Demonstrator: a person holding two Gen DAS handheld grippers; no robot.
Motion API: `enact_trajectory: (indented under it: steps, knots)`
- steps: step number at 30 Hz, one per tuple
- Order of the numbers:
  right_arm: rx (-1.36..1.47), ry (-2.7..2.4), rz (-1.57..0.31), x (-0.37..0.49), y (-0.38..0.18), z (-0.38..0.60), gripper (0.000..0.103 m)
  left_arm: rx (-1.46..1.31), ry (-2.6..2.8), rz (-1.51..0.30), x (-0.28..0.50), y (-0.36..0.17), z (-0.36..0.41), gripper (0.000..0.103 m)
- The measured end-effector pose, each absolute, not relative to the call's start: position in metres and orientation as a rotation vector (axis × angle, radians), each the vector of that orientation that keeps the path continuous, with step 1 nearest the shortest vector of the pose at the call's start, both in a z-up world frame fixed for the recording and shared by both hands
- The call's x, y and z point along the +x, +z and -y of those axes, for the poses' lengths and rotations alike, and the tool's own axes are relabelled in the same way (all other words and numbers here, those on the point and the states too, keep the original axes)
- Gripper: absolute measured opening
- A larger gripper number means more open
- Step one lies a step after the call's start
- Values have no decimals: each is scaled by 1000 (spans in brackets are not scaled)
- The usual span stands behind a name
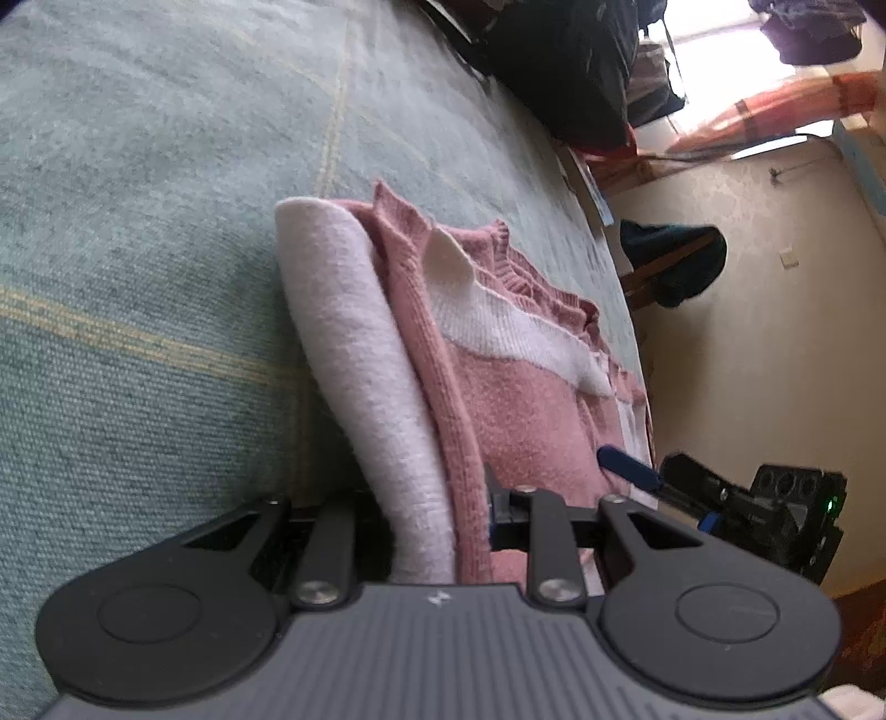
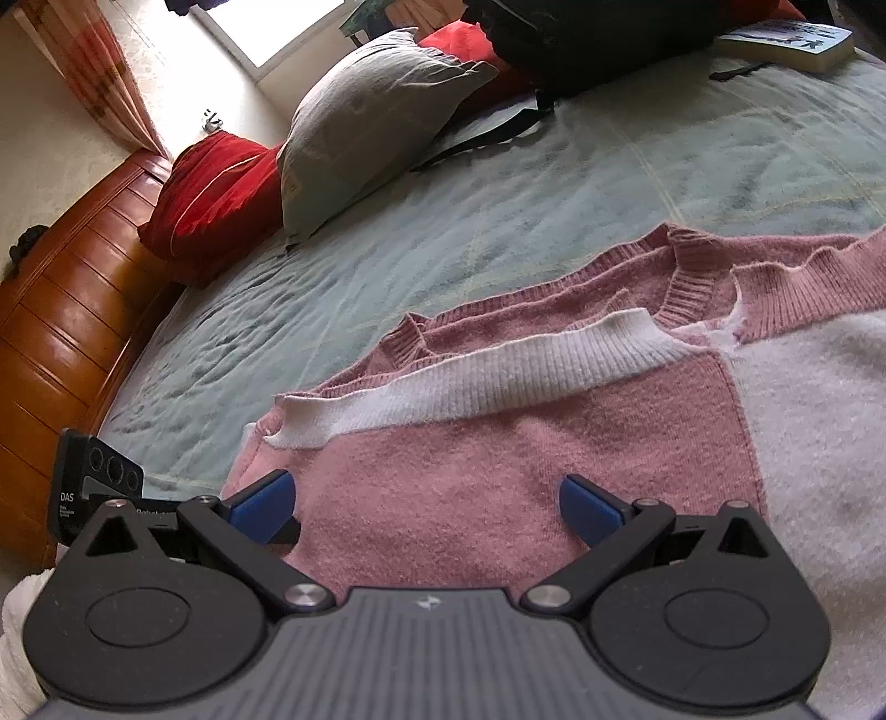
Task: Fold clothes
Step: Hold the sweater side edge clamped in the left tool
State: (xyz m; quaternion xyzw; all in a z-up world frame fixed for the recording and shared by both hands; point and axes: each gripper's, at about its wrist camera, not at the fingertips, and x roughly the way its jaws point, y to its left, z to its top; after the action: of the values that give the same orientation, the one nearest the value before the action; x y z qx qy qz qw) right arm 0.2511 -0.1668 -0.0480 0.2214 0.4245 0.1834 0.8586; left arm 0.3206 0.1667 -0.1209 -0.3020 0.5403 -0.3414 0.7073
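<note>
- Pink-and-white knit sweater [image 1: 498, 399] lies on the green bedspread [image 1: 138, 232]; in your left wrist view a folded edge of it, white layer beside pink, runs straight into your left tongs [image 1: 437, 531].
- Left tongs are clamped on that doubled edge; the fingertips are buried in the fabric.
- Right tongs [image 1: 628, 471] show at the sweater's far side, blue pad over the pink panel.
- Right wrist view: sweater [image 2: 498, 443] is spread flat, white ribbed band across the pink, collar further back.
- Your right tongs [image 2: 423, 501] are spread wide, blue pads [image 2: 260, 498] over the pink knit, gripping nothing.
- Grey pillow [image 2: 365, 122], red cushion [image 2: 216, 194] and book [image 2: 792, 41] sit well apart at the bed's far end.
</note>
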Motion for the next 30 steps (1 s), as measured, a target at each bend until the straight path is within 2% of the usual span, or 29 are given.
enact_trajectory:
  steps: [19, 30]
  knots:
    - [469, 385, -881, 254, -45, 171, 103, -614, -763, -1200, 322, -116, -163, 24]
    - [520, 431, -846, 300, -49, 169, 103, -593, -774, -1178, 319, -115, -165, 24]
